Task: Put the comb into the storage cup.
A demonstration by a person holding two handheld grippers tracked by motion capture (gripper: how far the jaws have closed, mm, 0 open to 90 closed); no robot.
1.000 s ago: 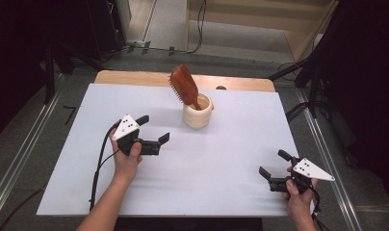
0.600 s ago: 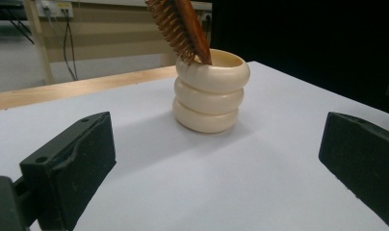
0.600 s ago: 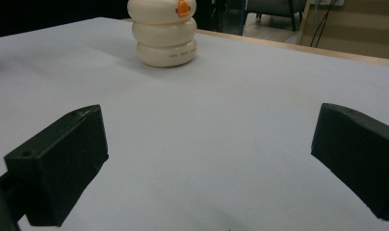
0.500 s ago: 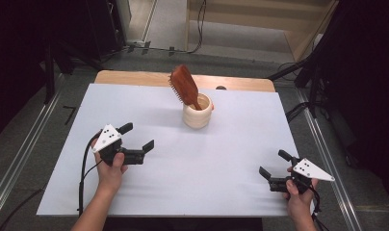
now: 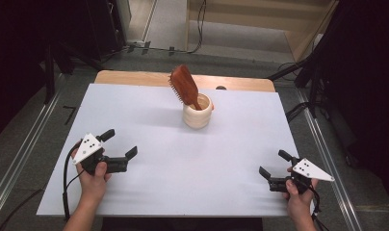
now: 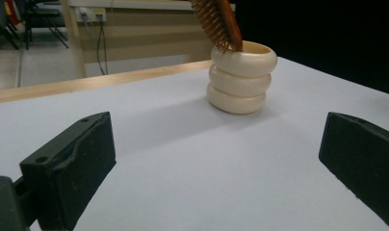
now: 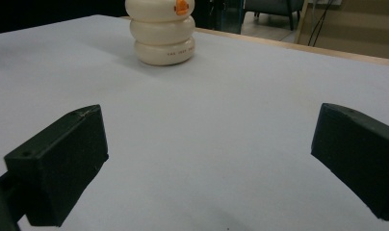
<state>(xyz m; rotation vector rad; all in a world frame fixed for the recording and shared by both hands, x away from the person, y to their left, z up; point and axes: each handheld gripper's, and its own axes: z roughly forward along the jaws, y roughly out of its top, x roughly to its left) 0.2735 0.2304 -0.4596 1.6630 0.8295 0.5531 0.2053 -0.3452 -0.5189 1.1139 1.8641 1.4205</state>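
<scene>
A white bench (image 5: 149,192) seen from above, with a person's two hands at its near edge, each holding a two-jaw tool. The left tool (image 5: 119,144) sits at about 8 o'clock on the bench, jaws spread wide with nothing between them. The right tool (image 5: 274,164) sits at about 4 o'clock, jaws likewise spread and holding nothing.

A cream ribbed cup (image 5: 198,113) stands upright toward 12 o'clock, well apart from both tools. A reddish-brown hairbrush (image 5: 183,85) stands in it handle-down, its long axis tilted so the bristled head leans toward 11 o'clock.

From the left tool the cup lies at roughly 2 o'clock; from the right tool, at roughly 11 o'clock. The left tool looks somewhat nearer and its jaws point more toward the cup, so it seems the likelier one to reach.

The left gripper view shows the bristles (image 6: 213,23) dipping below the cup's rim. The right gripper view shows an orange mark (image 7: 182,6) on the cup's upper ring and faint print on its lowest ring.
</scene>
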